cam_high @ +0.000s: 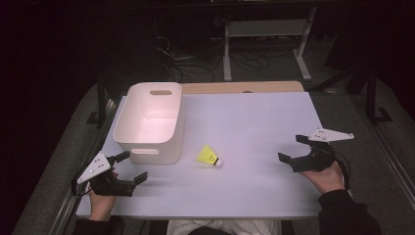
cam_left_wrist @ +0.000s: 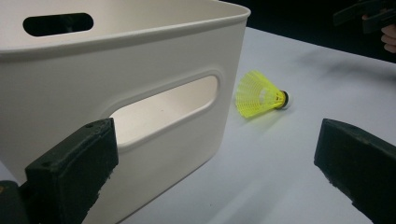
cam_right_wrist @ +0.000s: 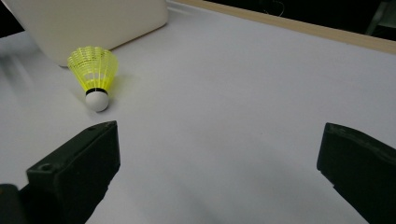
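- left gripper (cam_high: 131,169): low at the table's (cam_high: 254,127) near-left corner, jaws wide apart, nothing between them. Left gripper view looks past the white bin (cam_left_wrist: 116,93), whose near wall with the handle slot sits just ahead of the left jaw.
- white bin (cam_high: 149,122): upright, far-left on the table, looks empty inside.
- shuttlecock (cam_high: 209,156): yellow, lying on its side on the bare table just right of the bin's near corner, apart from the wall. Long axis runs roughly left-right in the high view, skirt toward the bin, white cork tip pointing right.
- In the left gripper view the shuttlecock (cam_left_wrist: 260,93) lies ahead, to the right, past the bin corner.
- right gripper (cam_high: 293,149): near-right edge, jaws fully spread, empty, aimed left across the table.
- In the right gripper view the shuttlecock (cam_right_wrist: 95,77) lies ahead, up-left, cork toward the camera.
- Judgement: the two grippers look about equally far from it; the right has the clear straight line to the cork end, while the left has the bin beside its path.
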A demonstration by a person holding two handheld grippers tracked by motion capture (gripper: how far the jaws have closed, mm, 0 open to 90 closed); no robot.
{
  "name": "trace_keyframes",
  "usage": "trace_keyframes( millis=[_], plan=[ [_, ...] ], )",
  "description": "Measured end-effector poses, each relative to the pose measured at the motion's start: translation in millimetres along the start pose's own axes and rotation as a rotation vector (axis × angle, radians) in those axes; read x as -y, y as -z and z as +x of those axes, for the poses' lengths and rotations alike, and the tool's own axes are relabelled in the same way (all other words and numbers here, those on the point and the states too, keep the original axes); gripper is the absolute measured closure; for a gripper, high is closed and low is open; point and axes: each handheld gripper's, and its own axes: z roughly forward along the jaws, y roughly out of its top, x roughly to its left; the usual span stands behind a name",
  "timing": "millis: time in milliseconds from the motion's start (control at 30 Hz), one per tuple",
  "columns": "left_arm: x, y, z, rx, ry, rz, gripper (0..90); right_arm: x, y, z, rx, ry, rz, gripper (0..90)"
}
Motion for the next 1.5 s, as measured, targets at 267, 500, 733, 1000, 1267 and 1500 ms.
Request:
trace_keyframes(
  millis=[267, 500, 733, 1000, 1267, 1500],
  plan=[
    [0.0, 0.6, -0.2, 0.000, -0.001, -0.001, 0.0, 0.1, 0.5, 0.8, -0.003, 0.002, 0.001, 0.0],
    [0.1, 0.5, -0.2, -0.001, -0.003, -0.001, 0.0, 0.2, -0.2, 0.4, -0.010, -0.003, 0.008, 0.0],
    [0.1, 0.7, -0.4, 0.000, -0.001, -0.002, 0.0, 0.1, -1.1, 1.3, -0.014, 0.000, 0.016, 0.0],
    [0.1, 0.7, -0.6, 0.000, 0.000, -0.002, 0.0, -0.8, -1.0, 3.6, -0.022, 0.004, 0.020, 0.0],
    [0.4, 0.4, -0.8, -0.001, 0.001, 0.000, 0.0, -2.8, -1.5, 4.0, -0.028, 0.006, 0.021, 0.0],
    [0.6, 0.7, -0.8, -0.005, -0.002, 0.004, 0.0, -8.4, -2.8, 5.0, -0.030, 0.017, 0.032, 0.0]
  ],
)
